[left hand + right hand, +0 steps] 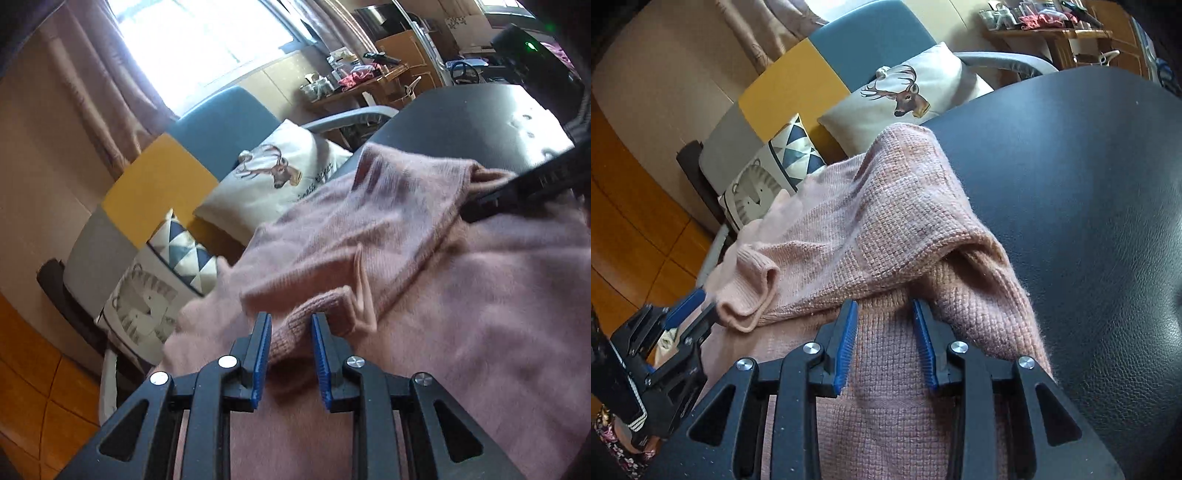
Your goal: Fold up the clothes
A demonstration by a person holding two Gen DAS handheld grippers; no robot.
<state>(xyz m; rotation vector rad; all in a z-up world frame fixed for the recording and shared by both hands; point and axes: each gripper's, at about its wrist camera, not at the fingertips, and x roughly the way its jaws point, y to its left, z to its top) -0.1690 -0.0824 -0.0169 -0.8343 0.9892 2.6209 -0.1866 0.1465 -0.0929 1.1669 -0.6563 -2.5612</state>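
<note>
A pink knitted sweater (461, 295) lies on a dark leather table (461, 118). My left gripper (291, 321) has its jaws apart by a narrow gap, with the sweater's ribbed cuff (314, 314) between them. My right gripper (884, 306) is also parted narrowly over a folded layer of the sweater (886, 206), which bunches between its blue pads. The right gripper shows in the left wrist view (517, 192) resting at the sweater's far fold. The left gripper shows in the right wrist view (694, 306) at the cuff (753, 288). The table also shows in the right wrist view (1089, 184).
A sofa (166, 177) with yellow, blue and grey panels stands beyond the table, with a deer cushion (273, 173), a triangle-pattern cushion (184, 251) and a cat cushion (144, 310). A cluttered wooden desk (362, 81) is at the back. Wooden floor (29, 369) lies at left.
</note>
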